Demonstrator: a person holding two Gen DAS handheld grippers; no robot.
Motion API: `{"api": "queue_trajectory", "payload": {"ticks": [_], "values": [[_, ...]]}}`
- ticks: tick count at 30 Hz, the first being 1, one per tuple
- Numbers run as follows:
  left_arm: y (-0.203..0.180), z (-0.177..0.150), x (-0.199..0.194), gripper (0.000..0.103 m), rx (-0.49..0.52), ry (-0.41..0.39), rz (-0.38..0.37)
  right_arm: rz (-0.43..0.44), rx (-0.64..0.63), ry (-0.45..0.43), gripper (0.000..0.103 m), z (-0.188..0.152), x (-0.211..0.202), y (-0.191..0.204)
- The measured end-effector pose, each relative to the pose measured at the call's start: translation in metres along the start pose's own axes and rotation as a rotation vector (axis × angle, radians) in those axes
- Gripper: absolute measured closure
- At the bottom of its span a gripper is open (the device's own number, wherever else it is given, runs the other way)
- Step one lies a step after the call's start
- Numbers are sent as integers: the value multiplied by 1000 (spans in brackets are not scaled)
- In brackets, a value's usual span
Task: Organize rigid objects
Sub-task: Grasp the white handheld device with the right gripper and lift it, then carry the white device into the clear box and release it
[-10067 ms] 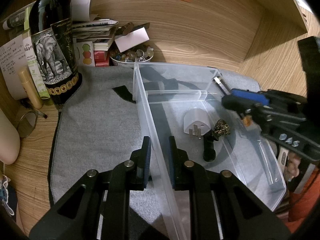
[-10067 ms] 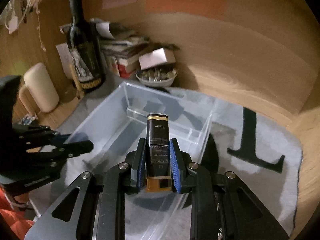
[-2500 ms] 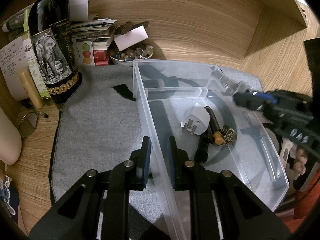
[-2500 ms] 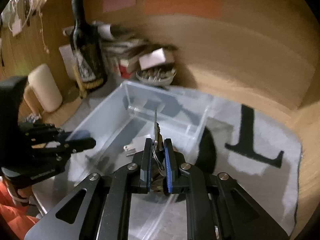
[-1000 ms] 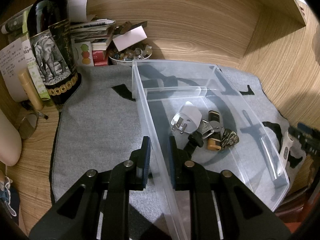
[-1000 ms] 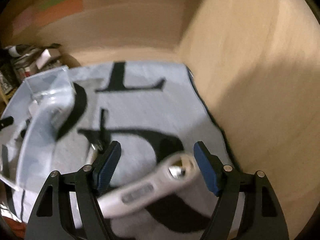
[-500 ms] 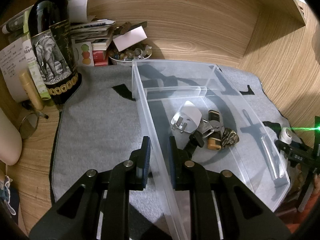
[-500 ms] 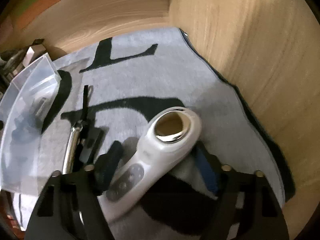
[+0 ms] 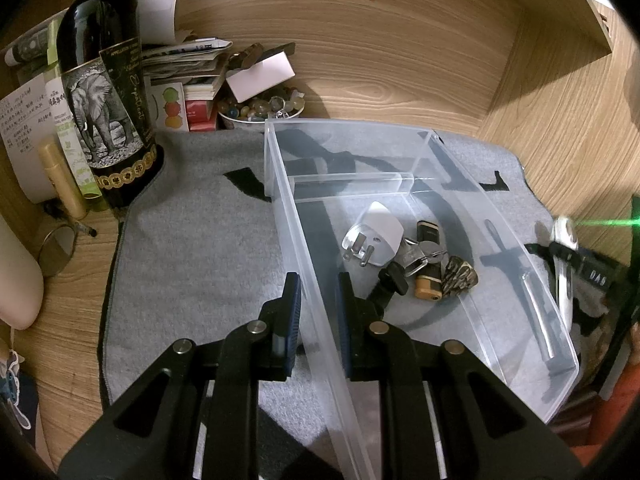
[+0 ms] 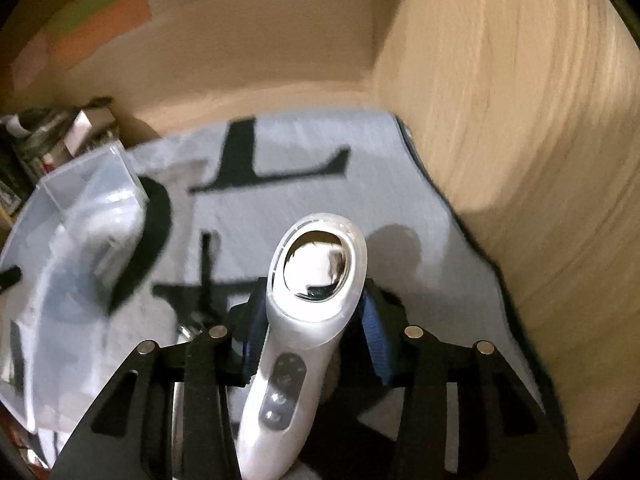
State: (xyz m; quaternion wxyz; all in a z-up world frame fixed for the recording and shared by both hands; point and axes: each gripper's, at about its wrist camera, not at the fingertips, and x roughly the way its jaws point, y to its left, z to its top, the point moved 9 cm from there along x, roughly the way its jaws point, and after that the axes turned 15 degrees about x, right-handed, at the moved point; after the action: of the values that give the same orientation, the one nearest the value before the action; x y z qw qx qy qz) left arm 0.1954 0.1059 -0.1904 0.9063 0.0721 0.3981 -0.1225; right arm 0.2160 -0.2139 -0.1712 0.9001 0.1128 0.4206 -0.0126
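Nearest to you, your right gripper was closing around a white handheld device with a round mirrored head and buttons down its handle. The device sat between the blue pads, its head lifted and pointing away from you; the left pad looked to be against its neck, while whether the right pad touched yet could not be told. It lay over the grey mat, near the mat's right edge and well apart from the bin.

Your left gripper was clamped tight on the near left wall of the clear plastic bin, holding it steady on the mat.

Farther in, the bin's large near compartment held a white plug adapter, a bunch of keys, a small black and gold bottle and a dark patterned piece, all touching in one heap. The far compartment behind the divider looked empty.

Beyond the mat's far left corner stood a wine bottle, stacked papers and a bowl of stones.

This looked like the pick-up step for the device. Next, the grip would need to firm up on its neck, then you would carry it left over the bin's right wall.
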Motion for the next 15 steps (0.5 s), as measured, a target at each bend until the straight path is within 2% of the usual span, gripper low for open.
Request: {"api": "queue_trajectory", "payload": {"ticks": [4, 15], "values": [[0, 0, 0, 87, -5, -2, -4, 36, 7, -73, 65, 22, -13, 14], [-1, -1, -1, 87, -10, -3, -12, 123, -49, -192, 66, 63, -37, 60]]}}
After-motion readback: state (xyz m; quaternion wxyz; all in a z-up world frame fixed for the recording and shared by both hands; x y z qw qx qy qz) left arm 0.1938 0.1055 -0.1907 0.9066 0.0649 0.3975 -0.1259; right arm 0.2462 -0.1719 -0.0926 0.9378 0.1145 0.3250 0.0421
